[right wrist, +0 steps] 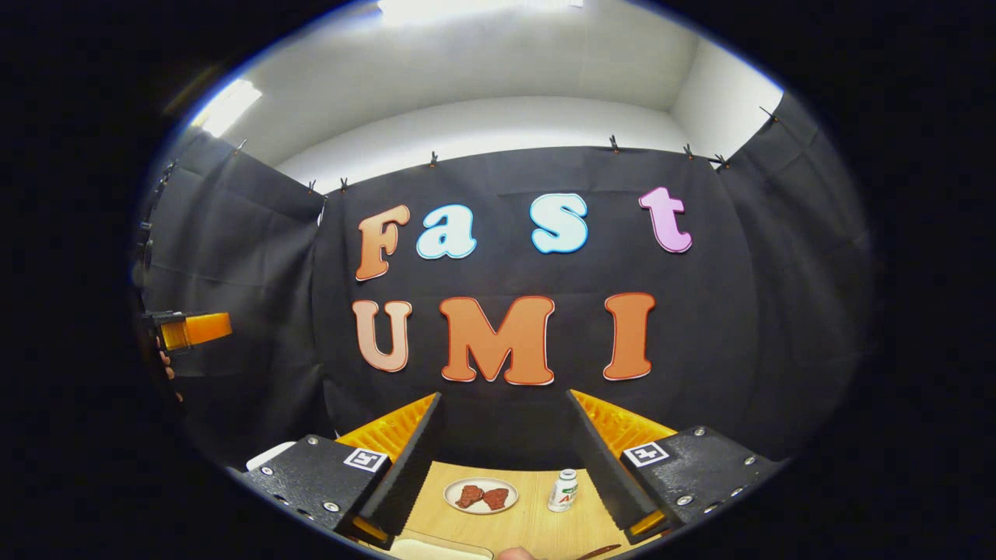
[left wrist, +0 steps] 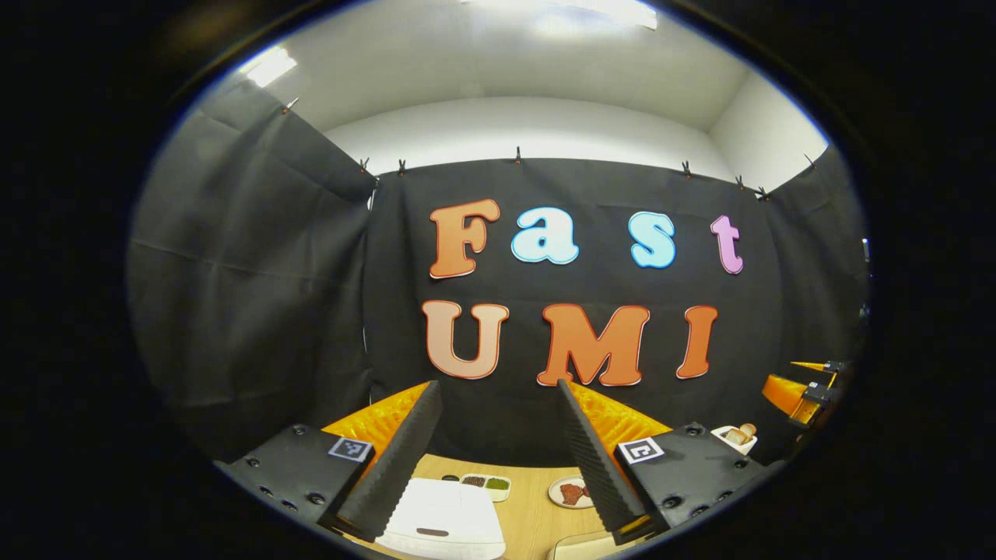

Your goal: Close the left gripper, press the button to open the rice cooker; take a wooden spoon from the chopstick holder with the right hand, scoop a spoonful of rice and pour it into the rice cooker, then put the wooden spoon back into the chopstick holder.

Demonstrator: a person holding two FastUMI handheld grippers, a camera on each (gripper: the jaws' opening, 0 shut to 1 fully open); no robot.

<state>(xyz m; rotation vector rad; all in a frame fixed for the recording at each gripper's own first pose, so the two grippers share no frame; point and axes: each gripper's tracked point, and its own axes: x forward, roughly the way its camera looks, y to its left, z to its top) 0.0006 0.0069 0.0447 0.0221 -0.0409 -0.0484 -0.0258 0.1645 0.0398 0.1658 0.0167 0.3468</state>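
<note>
The white rice cooker (left wrist: 445,519) sits low in the left gripper view with its lid down, just beyond and below my left gripper (left wrist: 496,385). That gripper hangs open above the wooden table (left wrist: 529,509) with nothing between its fingers. A white chopstick holder (left wrist: 735,439) with a wooden spoon handle standing in it is at the right. My right gripper (right wrist: 504,395) is open too and holds nothing. Each gripper also shows at the edge of the other's view: the right gripper (left wrist: 809,386) far right, the left gripper (right wrist: 191,329) far left.
A small compartment tray (left wrist: 486,484) with dark and green contents lies behind the cooker. A plate of brown food (right wrist: 481,495) and a small white bottle (right wrist: 562,490) stand on the table. A pale container's rim (right wrist: 436,548) shows at the bottom of the right gripper view.
</note>
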